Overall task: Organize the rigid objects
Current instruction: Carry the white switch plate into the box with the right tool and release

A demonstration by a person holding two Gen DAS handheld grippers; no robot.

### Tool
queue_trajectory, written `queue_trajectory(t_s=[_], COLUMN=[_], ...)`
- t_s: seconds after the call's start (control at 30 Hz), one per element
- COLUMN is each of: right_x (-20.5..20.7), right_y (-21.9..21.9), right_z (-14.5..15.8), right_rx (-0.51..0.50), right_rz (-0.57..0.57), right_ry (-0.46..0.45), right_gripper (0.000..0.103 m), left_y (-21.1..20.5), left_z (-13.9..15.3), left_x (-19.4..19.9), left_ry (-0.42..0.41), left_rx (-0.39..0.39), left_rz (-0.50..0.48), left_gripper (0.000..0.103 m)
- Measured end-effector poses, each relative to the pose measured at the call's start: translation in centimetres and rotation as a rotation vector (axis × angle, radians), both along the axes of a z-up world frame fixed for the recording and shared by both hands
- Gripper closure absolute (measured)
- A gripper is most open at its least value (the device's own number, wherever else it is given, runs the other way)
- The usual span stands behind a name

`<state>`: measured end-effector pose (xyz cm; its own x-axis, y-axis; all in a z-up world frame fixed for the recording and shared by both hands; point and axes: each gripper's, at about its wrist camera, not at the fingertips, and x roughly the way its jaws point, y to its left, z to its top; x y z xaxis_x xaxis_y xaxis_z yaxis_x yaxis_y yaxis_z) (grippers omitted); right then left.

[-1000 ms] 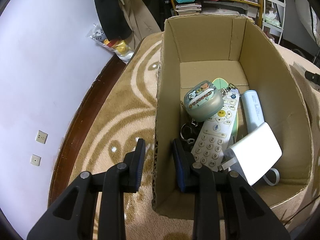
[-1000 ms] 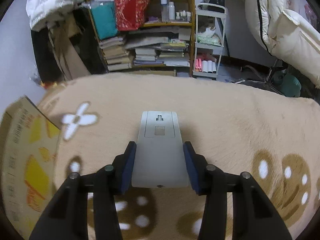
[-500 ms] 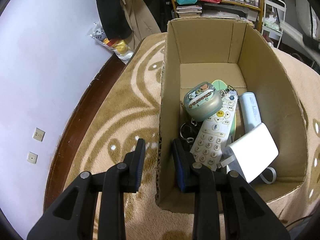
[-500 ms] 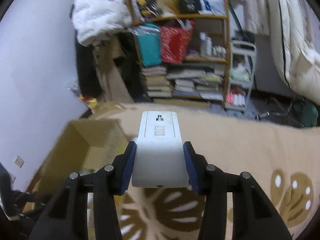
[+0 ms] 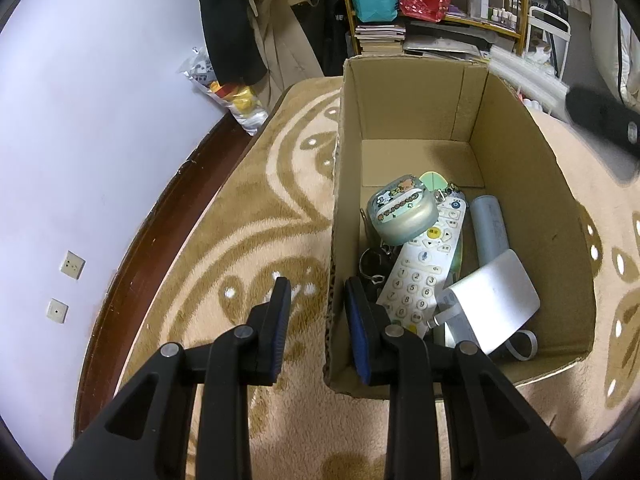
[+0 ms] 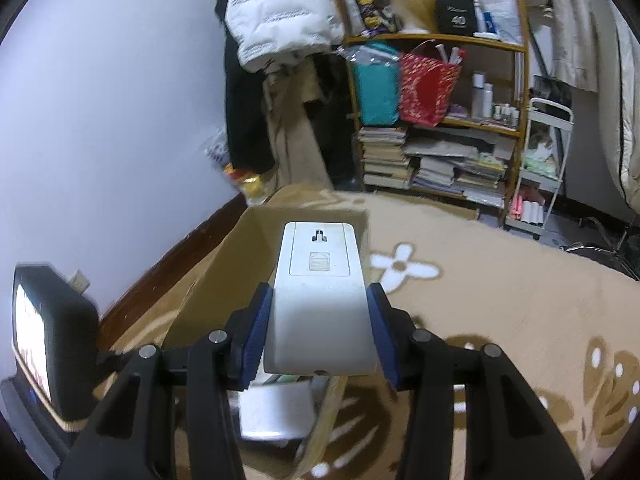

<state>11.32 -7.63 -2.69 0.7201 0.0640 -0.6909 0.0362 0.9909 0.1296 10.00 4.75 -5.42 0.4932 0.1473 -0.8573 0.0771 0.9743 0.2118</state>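
The sorting looks well along: the cardboard box [image 5: 416, 120] on the patterned rug [image 5: 256, 240] already holds a remote control [image 5: 424, 268], a small round tin [image 5: 402, 214] resting on the remote's far end, a pale tube [image 5: 490, 232], a white flat device [image 5: 494, 300] leaning at the near end, and a dark key ring [image 5: 372, 260] by the left wall. At least one piece is left to go in, the white plastic case [image 6: 320, 304], which the right gripper [image 6: 320, 328] has pinched between its blue pads, jaws closed against the case's two sides, held in the air above the near part of the box. The left gripper [image 5: 318, 320] straddles the box's left wall with its jaws parted, one finger outside and one inside; whether the pads actually press the cardboard cannot be told, so it is judged to be steadying the box rather than carrying anything. The left wrist view lays out the box's contents plainly, while it shows the other tool only as a dark blur at the upper right. The right wrist view shows the case and its grip clearly, the bookshelf [image 6: 440, 120] behind, and only a sliver of what lies in the box. Whether more items wait elsewhere on the rug, neither view shows.
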Motion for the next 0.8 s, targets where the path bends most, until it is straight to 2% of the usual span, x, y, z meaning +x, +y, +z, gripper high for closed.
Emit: queue_trajectory(t_s=[0.17,0.43,0.5,0.57,0.67,0.73,0.8], right_x=[-0.8,-2.4,-3.0,-3.6,-4.8,-5.7,-6.8], right_y=[1.7,1.2,0.8,0.3,-0.4,-0.7,-1.1], right_z=[-0.6,0.3,0.9,1.3,1.9,2.1,2.1], right_rx=[-0.029,-0.027,-0.026,-0.028,-0.036,-0.05,-0.049], right_rz=[0.036,0.004,-0.014,-0.029,-0.054,-0.065,-0.075], right_ry=[0.007,-0.011,-0.016,-0.02,-0.031,-0.037,-0.045], right_gripper=[0.053,0.052,0.05,0.043,0.035,0.028,0.023], left_y=[0.1,0.4,0.5,0.5,0.7,0.9,1.2], left_z=[0.1,0.6,1.0,1.5,2.1,2.5,3.0], left_x=[-0.1,-0.6,-0.9,-1.3,-2.0,-2.4,-2.9], left_ry=[-0.001,-0.032,-0.049,-0.069,-0.098,-0.116,-0.136], left_rx=[-0.006,-0.034,-0.038,-0.043,-0.029,-0.035,-0.051], left_rz=[0.001,0.02,0.021,0.02,0.027,0.029,0.029], left_gripper=[0.076,0.073,0.073,0.072,0.063,0.052,0.049])
